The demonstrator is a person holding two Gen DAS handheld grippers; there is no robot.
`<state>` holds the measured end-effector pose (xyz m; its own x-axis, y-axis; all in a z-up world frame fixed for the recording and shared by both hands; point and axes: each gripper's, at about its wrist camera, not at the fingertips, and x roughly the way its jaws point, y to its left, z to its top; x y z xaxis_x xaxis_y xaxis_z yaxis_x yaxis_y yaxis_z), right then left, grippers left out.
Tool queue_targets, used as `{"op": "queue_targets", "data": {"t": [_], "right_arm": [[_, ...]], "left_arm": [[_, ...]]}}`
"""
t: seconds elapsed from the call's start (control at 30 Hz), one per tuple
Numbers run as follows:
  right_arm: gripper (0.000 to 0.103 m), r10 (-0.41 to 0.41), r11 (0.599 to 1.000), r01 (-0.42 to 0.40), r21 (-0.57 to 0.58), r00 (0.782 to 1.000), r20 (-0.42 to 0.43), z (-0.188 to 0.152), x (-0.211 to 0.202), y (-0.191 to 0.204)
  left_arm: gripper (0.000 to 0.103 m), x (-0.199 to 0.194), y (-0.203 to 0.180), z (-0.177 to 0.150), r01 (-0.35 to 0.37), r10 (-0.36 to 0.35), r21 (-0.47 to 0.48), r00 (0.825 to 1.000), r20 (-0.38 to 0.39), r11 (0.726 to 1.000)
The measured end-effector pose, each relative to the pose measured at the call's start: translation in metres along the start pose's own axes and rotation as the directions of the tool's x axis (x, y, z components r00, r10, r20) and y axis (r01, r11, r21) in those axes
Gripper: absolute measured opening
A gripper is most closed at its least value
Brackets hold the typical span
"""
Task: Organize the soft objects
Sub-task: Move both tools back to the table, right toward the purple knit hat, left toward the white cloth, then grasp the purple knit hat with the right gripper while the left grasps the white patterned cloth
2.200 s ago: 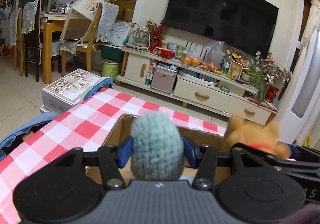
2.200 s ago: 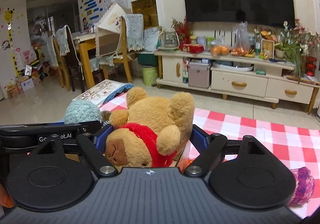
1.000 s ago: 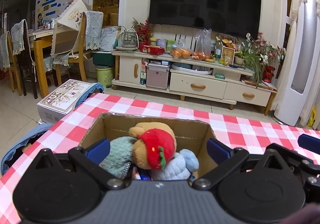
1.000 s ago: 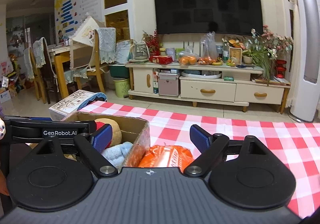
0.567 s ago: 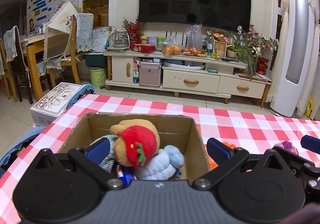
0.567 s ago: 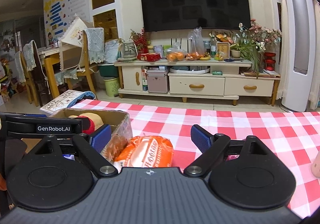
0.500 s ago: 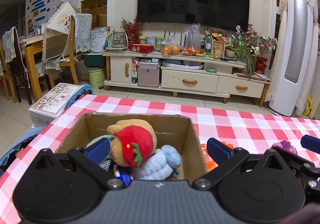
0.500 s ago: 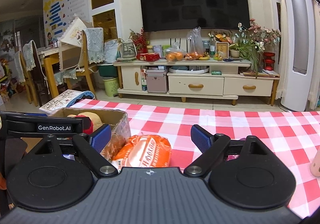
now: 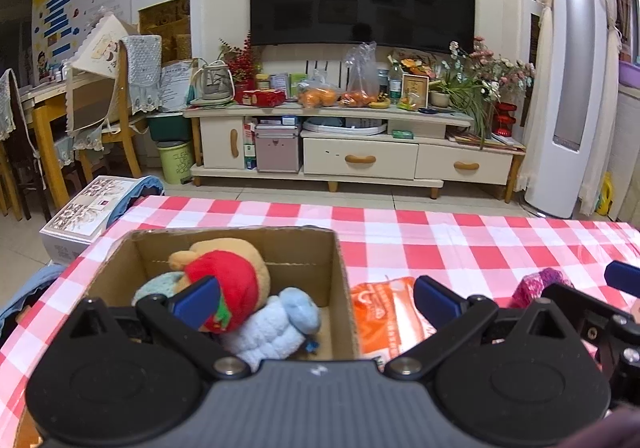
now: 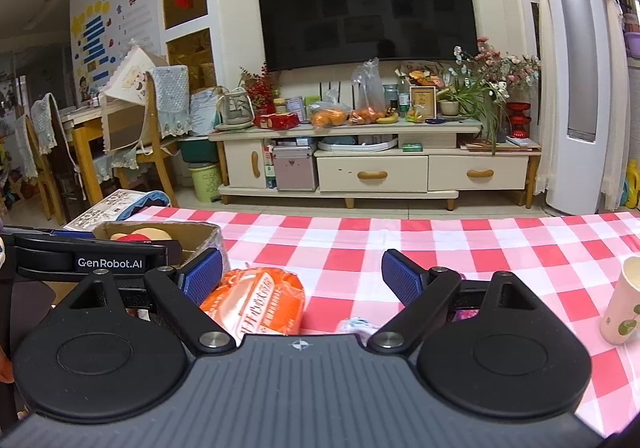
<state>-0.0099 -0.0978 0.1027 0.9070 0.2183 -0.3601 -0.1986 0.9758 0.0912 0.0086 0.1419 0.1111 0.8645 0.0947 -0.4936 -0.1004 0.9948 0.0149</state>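
Cardboard box (image 9: 340,284) on the checked tablecloth (image 9: 460,244), seen from the left wrist: inside it, bear plush (image 9: 224,276), teal knit toy (image 9: 156,286), pale blue plush (image 9: 276,322). Left gripper (image 9: 316,298) spread wide above the box, empty. Just right of the box, orange packet (image 9: 384,316); further right, purple knit (image 9: 540,286).

From the right wrist: right gripper (image 10: 302,276) wide apart, empty, over the orange packet (image 10: 256,302) right of the box (image 10: 200,238). Far right of the box, paper cup (image 10: 622,302).
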Motion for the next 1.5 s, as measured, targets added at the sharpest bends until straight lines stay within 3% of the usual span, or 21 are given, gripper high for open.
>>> {"op": "queue_targets", "data": {"t": [1.03, 1.33, 1.5], "right_arm": [[0.103, -0.126, 0.982, 0.123, 0.141, 0.992, 0.012, -0.023, -0.012, -0.023], [0.103, -0.187, 0.959, 0.19, 0.211, 0.982, -0.032, -0.036, -0.004, -0.05], [0.103, -0.141, 0.957, 0.154, 0.245, 0.987, -0.072, -0.041, 0.012, -0.061]], "left_arm": [[0.102, -0.002, -0.06, -0.009, 0.065, -0.066, 0.119, 0.998, 0.007, 0.991], [0.102, -0.001, -0.083, -0.021, 0.152, -0.152, 0.196, 0.988, -0.019, 0.969], [0.102, 0.003, -0.101, -0.028, 0.231, -0.225, 0.234, 0.973, -0.053, 0.944]]}}
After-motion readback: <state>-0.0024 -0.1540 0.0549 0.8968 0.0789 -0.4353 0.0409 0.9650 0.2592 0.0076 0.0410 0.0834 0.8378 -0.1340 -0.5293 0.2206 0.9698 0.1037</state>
